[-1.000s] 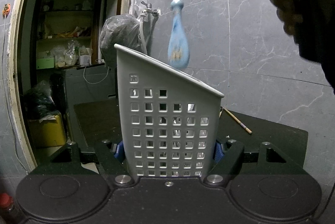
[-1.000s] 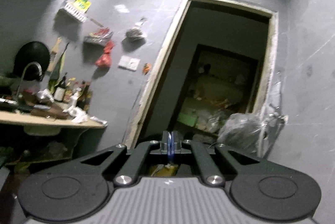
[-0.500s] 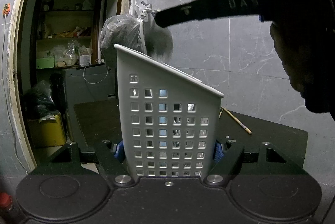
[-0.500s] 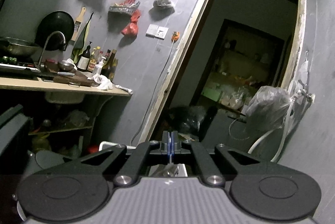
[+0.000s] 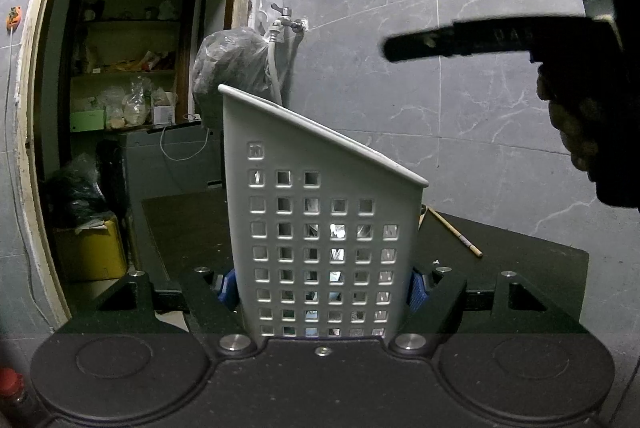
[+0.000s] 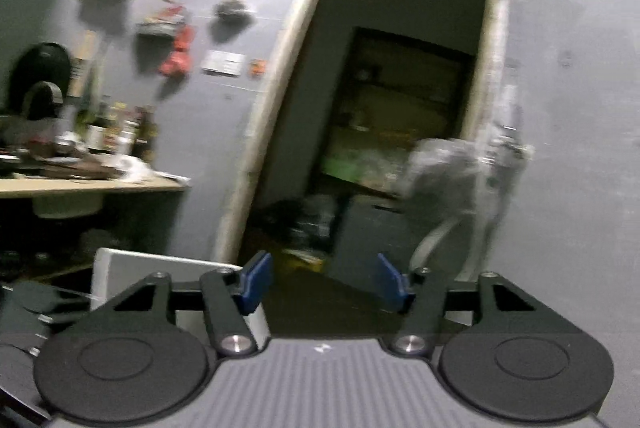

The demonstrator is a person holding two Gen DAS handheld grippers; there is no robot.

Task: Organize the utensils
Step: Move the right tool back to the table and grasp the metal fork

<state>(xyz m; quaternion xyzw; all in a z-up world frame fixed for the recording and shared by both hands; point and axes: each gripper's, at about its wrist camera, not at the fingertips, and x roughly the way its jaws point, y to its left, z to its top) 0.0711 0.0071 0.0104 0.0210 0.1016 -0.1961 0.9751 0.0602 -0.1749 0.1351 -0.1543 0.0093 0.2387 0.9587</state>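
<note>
A white perforated utensil holder [image 5: 320, 187] stands upright on the dark table [image 5: 180, 220], and my left gripper [image 5: 322, 288] is shut on its lower sides. Shiny and pale blue bits show through its holes. In the left wrist view my right gripper [image 5: 440, 43] hovers level to the upper right of the holder, held by a person's hand [image 5: 576, 131]. The right wrist view shows that gripper [image 6: 324, 282] with its jaws opening. Its blue pads [image 6: 254, 282] stand well apart with nothing between them. A white corner of the holder [image 6: 120, 268] appears at that view's lower left.
A wooden chopstick [image 5: 454, 232] lies on the table behind the holder, to its right. A tiled wall with a tap [image 5: 286, 21] and a grey bag [image 5: 232, 67] rises behind. A doorway [image 5: 128, 87] opens at left, and a cluttered counter [image 6: 88, 179] shows in the right wrist view.
The right gripper hung a blue-handled spoon above the holder, sank toward its rim, then drew off to the right. Its jaws went from shut to open, and the spoon no longer hangs from it.
</note>
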